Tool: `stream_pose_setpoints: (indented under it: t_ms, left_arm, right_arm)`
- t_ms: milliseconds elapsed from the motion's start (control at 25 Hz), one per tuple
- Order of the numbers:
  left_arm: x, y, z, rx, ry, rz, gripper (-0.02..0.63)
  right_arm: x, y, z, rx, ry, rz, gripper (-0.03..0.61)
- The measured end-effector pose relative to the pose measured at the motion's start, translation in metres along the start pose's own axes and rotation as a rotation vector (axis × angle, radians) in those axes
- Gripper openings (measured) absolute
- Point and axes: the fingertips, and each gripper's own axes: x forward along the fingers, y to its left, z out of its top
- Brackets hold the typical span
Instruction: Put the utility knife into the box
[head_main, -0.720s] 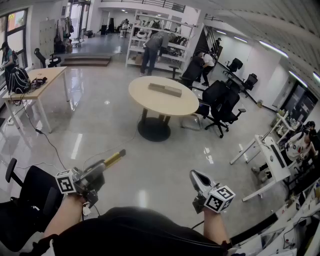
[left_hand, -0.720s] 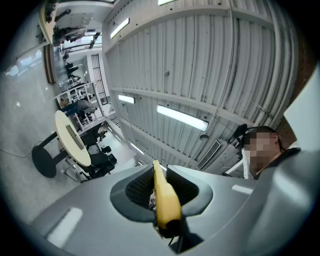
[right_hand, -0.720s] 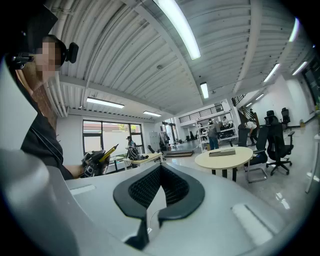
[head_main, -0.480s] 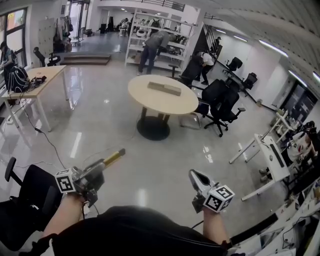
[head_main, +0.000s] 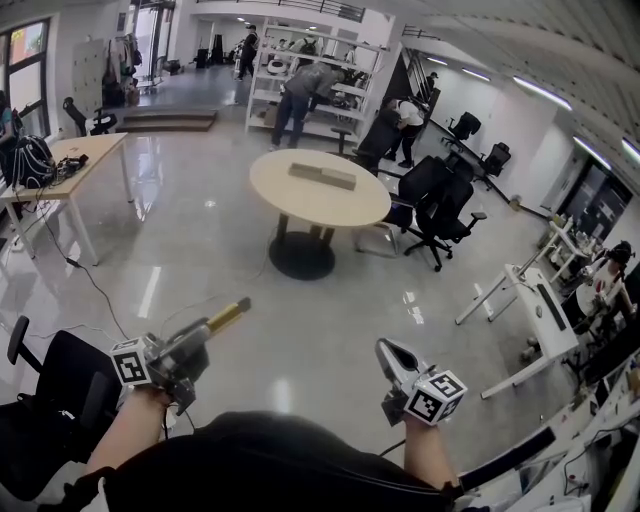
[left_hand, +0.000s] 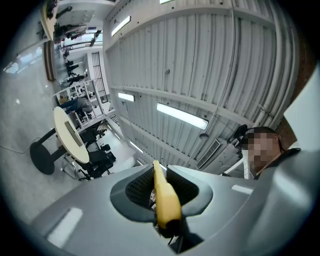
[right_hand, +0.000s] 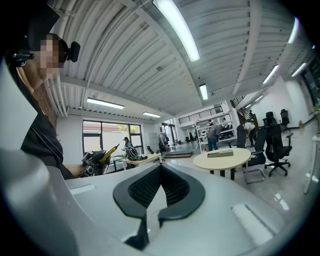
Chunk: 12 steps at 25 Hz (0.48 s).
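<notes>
A yellow utility knife (head_main: 228, 316) juts up and to the right from the left gripper (head_main: 205, 336) in the lower left of the head view. That gripper's jaws are clamped on it, and the left gripper view shows the yellow body pinched between the two black pads (left_hand: 137, 187). The box (head_main: 322, 176), a long flat grey block, lies well apart from the knife on the round table (head_main: 350, 208) in the upper middle of the frame. The right gripper (head_main: 388, 350), at lower right, has its jaws pressed together with nothing between them.

Compared with half a second earlier, both grippers and the knife sit at the same spots in the frame. The table and box have slid slightly up and to the left, and the person by the wooden desk (head_main: 75, 155) at the far left edge has dropped almost out of the frame.

A stretch of glossy floor (head_main: 200, 250) lies between the grippers and the table, with a cable (head_main: 92, 282) trailing across it at left. Black office chairs (head_main: 440, 205) crowd the table's right side. People (head_main: 300, 90) bend at the shelving (head_main: 345, 55) along the top, and a white desk (head_main: 535, 310) angles in at right. A black chair (head_main: 60, 390) sits just beside the left arm in the bottom left corner
</notes>
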Motion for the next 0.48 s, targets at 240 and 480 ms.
stream_pose_setpoints:
  t_ms: [240,480]
  left_arm:
    - [0.021,-0.01,-0.016,-0.004,0.019,-0.017,0.074]
    - [0.054,-0.018,-0.054,-0.028,0.042,-0.03,0.074]
  right_arm:
    - [-0.03,-0.013,0.001,0.005,-0.012,-0.021,0.014]
    - [-0.073,-0.035,-0.007,0.014,0.004,-0.037,0.015]
